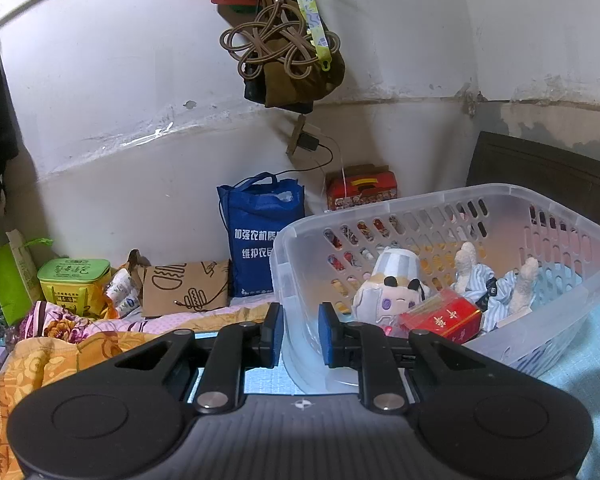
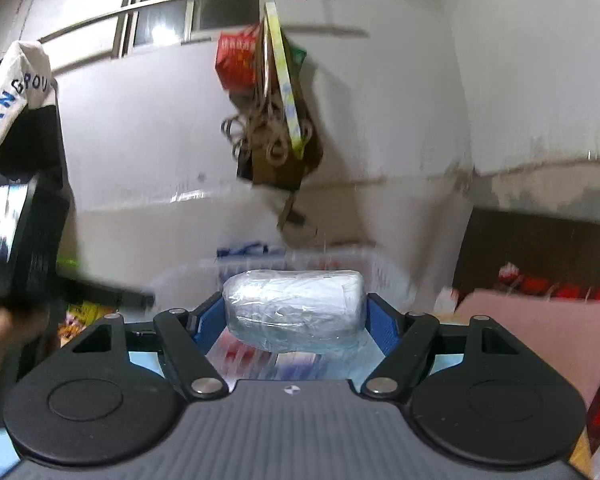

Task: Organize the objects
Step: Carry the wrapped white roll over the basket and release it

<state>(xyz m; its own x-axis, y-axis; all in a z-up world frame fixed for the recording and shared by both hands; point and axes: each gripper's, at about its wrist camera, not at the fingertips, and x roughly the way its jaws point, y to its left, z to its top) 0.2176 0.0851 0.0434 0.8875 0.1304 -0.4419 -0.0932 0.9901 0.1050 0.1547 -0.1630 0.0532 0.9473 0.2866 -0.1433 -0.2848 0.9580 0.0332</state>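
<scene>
Both wrist cams low, facing wall (image 1: 140,92).

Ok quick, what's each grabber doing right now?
Left gripper: shut on the clear basket's rim.
Right gripper: shut on a plastic-wrapped bundle.

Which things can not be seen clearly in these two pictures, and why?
- Right wrist view: motion blur smears everything beyond the wrapped bundle; its contents are unreadable.
- Left wrist view: the basket wall and red box hide the plush toys' lower parts.
- Left wrist view: blue bag print cut off by the basket.

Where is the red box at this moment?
Left wrist view: the red box lies inside the clear basket, near its front, right of the white plush toy.
</scene>
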